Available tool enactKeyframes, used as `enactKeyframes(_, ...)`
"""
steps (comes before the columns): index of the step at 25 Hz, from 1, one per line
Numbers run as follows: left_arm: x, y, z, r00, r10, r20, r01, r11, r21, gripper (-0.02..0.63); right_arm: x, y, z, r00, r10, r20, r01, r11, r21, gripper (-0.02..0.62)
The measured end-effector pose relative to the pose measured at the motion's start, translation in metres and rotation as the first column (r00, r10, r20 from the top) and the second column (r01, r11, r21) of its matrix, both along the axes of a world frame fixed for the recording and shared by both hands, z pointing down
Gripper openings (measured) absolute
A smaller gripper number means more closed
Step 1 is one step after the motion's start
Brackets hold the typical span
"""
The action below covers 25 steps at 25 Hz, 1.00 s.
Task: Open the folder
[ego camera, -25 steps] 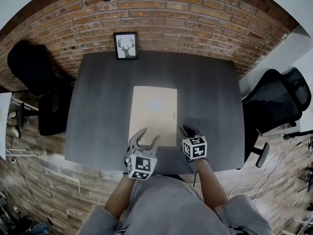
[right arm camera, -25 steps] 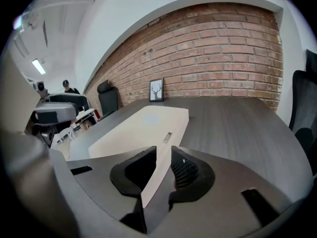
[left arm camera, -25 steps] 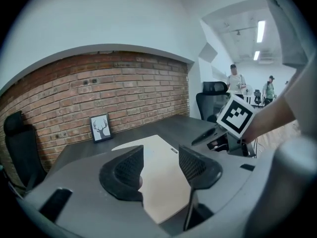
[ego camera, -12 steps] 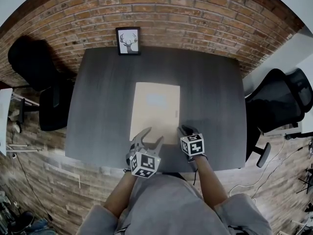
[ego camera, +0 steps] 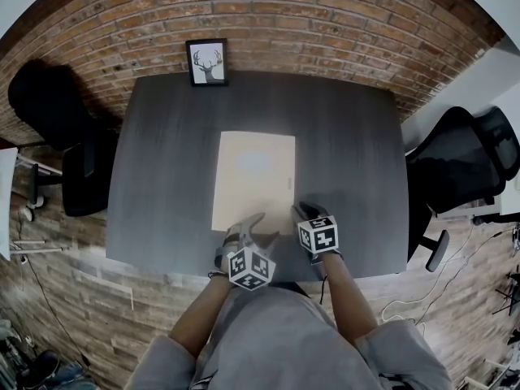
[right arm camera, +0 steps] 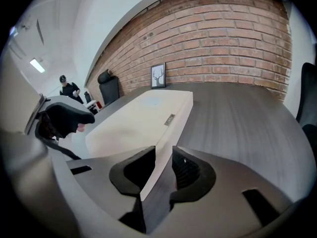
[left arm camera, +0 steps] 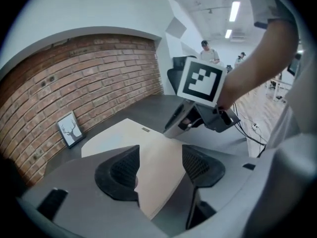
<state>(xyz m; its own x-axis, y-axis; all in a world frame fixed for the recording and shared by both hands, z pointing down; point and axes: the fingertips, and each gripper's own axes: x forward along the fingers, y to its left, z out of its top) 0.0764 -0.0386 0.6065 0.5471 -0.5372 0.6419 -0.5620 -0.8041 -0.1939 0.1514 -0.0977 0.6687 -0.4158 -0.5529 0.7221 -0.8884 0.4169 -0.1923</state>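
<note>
A beige folder (ego camera: 253,177) lies closed and flat in the middle of the dark grey table (ego camera: 162,177). My left gripper (ego camera: 264,227) hovers over its near edge, and its jaws have just been opening; they stand wide, with the folder's near corner (left arm camera: 158,182) showing below the gap and no pad on it. My right gripper (ego camera: 302,211) sits at the folder's near right corner. Its jaws are only narrowly apart (right arm camera: 163,165); the folder's right edge (right arm camera: 171,118) runs up between them, with bare table beside it. The right gripper (left arm camera: 181,123) also shows in the left gripper view.
A framed deer picture (ego camera: 206,62) leans against the brick wall at the table's far edge. Black office chairs stand to the right (ego camera: 463,169) and to the left (ego camera: 49,112). People stand far back in the room (left arm camera: 208,51).
My left gripper has sunk and shifted right toward the folder's near edge, rolling as it went, and its jaws have widened. The right gripper has dropped slightly, then held still.
</note>
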Motion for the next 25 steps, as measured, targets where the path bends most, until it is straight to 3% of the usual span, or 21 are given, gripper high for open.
enactKeyframes(6,0.019,0.015,0.029,0.969,0.184,0.165,-0.188,0.982,0.008,0.262,0.0,0.0,0.001,1.0,-0.006,-0.004,0.006,1.0,0.0,0.081)
enactKeyframes(10,0.025,0.021,0.044,0.941,0.248,0.23,-0.252,0.968,-0.011,0.262,0.0,0.0,0.001,1.0,-0.015,-0.01,0.015,1.0,0.003,0.081)
enactKeyframes(20,0.026,0.02,0.063,0.924,0.24,0.297,-0.242,0.97,-0.03,0.259,0.001,0.0,0.0,1.0,-0.022,-0.008,0.022,1.0,0.005,0.081)
enactKeyframes(25,0.023,0.016,0.063,0.926,0.214,0.313,-0.222,0.975,-0.007,0.202,0.001,0.0,0.0,1.0,-0.026,-0.01,0.026,1.0,0.008,0.081)
